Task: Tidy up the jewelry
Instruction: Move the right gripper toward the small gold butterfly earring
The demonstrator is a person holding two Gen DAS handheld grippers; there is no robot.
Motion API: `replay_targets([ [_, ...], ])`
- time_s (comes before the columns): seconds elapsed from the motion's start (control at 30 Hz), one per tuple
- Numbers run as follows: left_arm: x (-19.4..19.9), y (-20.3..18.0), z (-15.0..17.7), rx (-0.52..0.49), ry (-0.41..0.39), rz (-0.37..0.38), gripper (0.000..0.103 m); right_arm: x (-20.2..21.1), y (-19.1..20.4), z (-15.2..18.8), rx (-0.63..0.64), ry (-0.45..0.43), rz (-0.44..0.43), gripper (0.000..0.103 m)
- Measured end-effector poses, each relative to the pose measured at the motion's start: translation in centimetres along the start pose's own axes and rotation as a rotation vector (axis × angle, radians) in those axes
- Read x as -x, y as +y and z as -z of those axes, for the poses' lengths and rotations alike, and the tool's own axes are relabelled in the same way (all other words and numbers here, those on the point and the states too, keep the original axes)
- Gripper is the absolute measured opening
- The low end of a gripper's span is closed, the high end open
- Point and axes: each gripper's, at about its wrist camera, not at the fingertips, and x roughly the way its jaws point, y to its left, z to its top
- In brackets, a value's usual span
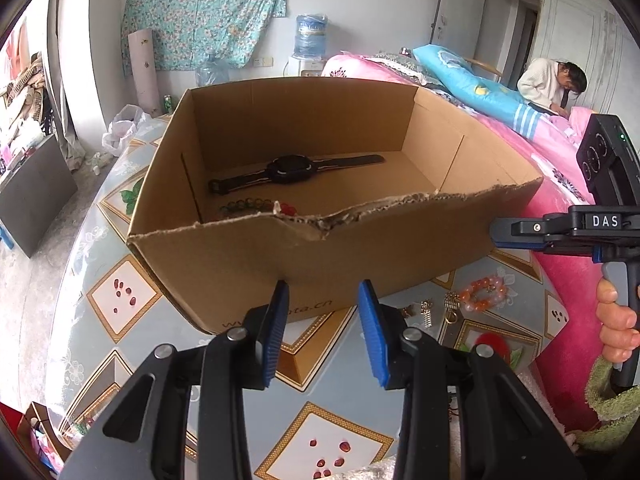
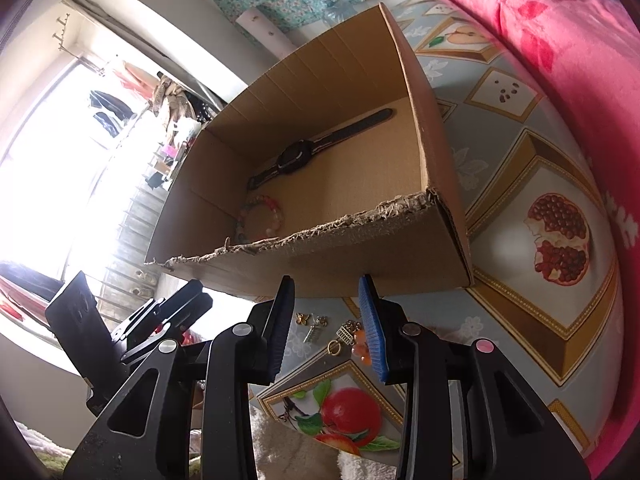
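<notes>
Two pieces, a watch (image 1: 288, 168) and a bracelet (image 2: 262, 218), lie inside the cardboard box (image 1: 332, 256); an orange bracelet (image 1: 482, 294) and charms (image 2: 316, 328) sit just outside its torn front wall. Both the left gripper (image 1: 323, 336) and right gripper (image 2: 327, 330) hang part-open, empty. Small charms could slip from the pads.

Past my claw I see a pale wall hung with a floral cloth (image 1: 208, 8), a water dispenser (image 1: 310, 40) below it, a bed under a pink blanket (image 1: 552, 184), and a glaring bright window (image 2: 52, 152).
</notes>
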Motion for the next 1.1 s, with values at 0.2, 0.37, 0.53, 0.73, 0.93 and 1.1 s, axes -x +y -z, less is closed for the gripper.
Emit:
replay_targets([
  [0.2, 0.0, 0.0, 0.0, 0.002, -0.001, 0.009, 0.035, -0.2, 0.7, -0.3, 0.004, 0.005, 0.015, 0.034],
  [0.37, 0.5, -0.2, 0.4, -0.028, -0.007, 0.017, 0.035, 1.3, 0.2, 0.1, 0.032, -0.012, 0.048, 0.035],
  [0.53, 0.2, -2.5, 1.6, -0.083, 0.012, 0.098, 0.035, 1.6, -0.7, 1.3, 0.053, 0.010, 0.078, 0.035],
  [0.73, -1.3, -5.7, 2.0, -0.152, 0.035, 0.150, 0.035, 1.1, -0.2, 3.2, 0.115, 0.037, 0.102, 0.031],
  [0.93, -3.0, -7.7, 1.8, -0.242, 0.044, 0.127, 0.035, -0.1, 0.4, 4.1, 0.138, 0.067, 0.083, 0.025],
  [1.1, -4.2, -8.0, 1.3, -0.262, 0.067, 0.139, 0.031, -0.9, 0.5, 3.9, 0.159, 0.077, 0.088, 0.025],
])
